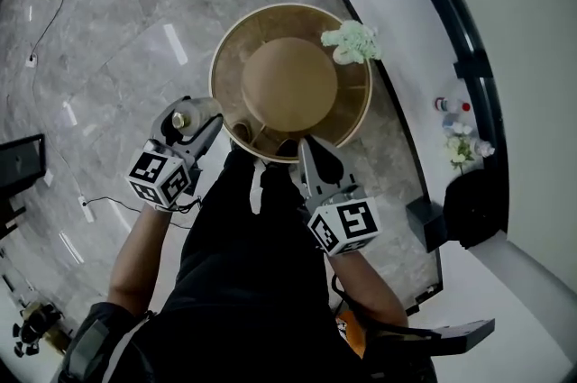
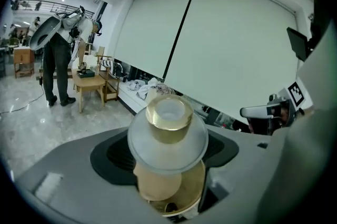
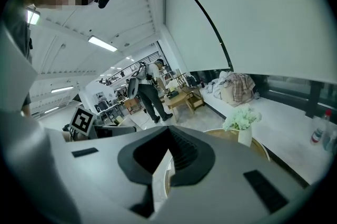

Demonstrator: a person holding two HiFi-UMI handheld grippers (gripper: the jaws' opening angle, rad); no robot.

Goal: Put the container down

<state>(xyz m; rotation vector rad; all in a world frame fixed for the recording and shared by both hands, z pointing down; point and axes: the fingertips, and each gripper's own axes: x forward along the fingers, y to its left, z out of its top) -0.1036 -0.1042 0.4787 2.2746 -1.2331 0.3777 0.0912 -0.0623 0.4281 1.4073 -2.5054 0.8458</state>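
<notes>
Close to the person, at the near edge of a round wooden table (image 1: 353,106), sits the task's piece: an open cream-walled container (image 1: 238,136) (image 2: 183,194) (image 3: 159,178). Whether its base rests on the tabletop I cannot tell. The right gripper (image 1: 302,145) (image 3: 163,165) has its jaws pinched on the thin container wall at the rim, one jaw inside and one outside. To its left, the left gripper (image 1: 200,115) (image 2: 168,150) is clamped on a frosted round lid (image 1: 178,120) (image 2: 167,139) topped with a gold knob (image 2: 168,115); in the left gripper view the lid hangs just above the container's open mouth, apart from it.

Farther across the table a raised wooden disc (image 1: 288,84) fills the middle, and a small white vase (image 3: 244,136) of pale green flowers (image 1: 352,41) (image 3: 242,118) stands near the far rim. Grey marble floor (image 1: 108,57) spreads around the table, and a white ledge (image 1: 397,39) curves past it. A person (image 2: 55,65) (image 3: 150,96) stands in the background beside a low wooden side table (image 2: 89,86).
</notes>
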